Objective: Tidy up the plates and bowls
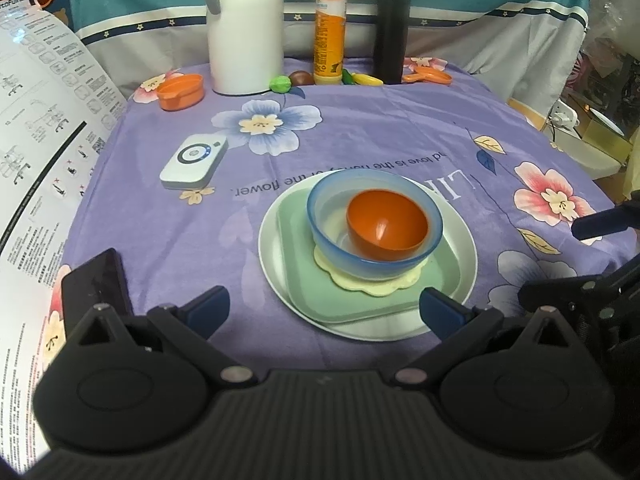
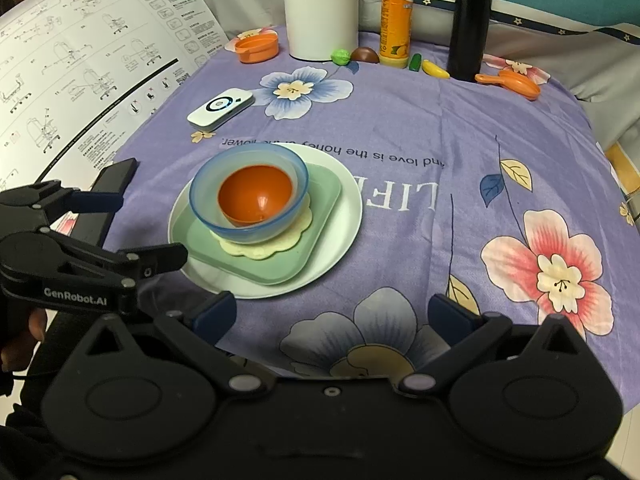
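One stack stands on the purple flowered cloth. From the bottom up it is a round white plate (image 1: 267, 252) (image 2: 349, 208), a square green plate (image 1: 294, 236) (image 2: 322, 198), a cream flower-shaped mat (image 1: 380, 289) (image 2: 256, 251), a translucent blue bowl (image 1: 326, 232) (image 2: 206, 200) and an orange bowl (image 1: 386, 224) (image 2: 256, 196). My left gripper (image 1: 324, 310) (image 2: 152, 226) is open at the stack's near-left side, touching nothing. My right gripper (image 2: 332, 314) (image 1: 550, 260) is open over bare cloth, to the right of the stack.
At the back stand a white jug (image 1: 244, 28), a yellow bottle (image 1: 330, 28), a black flask (image 2: 470, 20), an orange dish (image 1: 180, 90), an orange toy pan (image 2: 516, 82) and toy fruit. A white device (image 1: 194, 162), a black phone (image 1: 98, 280) and a printed sheet (image 1: 36, 120) are on the left.
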### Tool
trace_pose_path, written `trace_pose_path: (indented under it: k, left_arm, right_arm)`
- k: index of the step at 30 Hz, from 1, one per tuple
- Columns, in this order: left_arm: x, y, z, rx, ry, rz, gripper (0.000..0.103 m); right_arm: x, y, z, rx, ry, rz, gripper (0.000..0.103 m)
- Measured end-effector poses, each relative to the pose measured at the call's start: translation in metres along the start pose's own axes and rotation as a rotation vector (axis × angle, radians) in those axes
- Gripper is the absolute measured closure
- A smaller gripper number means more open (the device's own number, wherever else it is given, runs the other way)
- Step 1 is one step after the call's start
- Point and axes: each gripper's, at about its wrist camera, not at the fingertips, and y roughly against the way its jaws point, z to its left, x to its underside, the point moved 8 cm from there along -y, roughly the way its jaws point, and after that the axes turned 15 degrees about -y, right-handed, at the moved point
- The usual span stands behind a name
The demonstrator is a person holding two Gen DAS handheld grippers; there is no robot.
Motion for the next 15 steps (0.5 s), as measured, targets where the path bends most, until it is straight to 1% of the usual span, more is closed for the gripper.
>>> trace_pose_path:
  k: [5, 8, 15]
  left_arm:
    - [0.0008, 0.0002, 0.0017, -0.009, 0.004, 0.002, 0.000]
    - [0.0008, 0.0012, 0.0024, -0.029, -0.006, 0.003, 0.000]
    - [0.0005, 0.0032, 0.0011, -0.037, -0.025, 0.001, 0.000]
  right_arm:
    - [-0.0001, -0.0003, -0.0010, 0.003, 0.001, -0.002, 0.000]
    - [0.0005, -0.0001, -0.0017, 0.006, 0.001, -0.004, 0.000]
    - [0.0008, 0.0007, -0.0013, 0.012, 0.005, -0.007, 0.000]
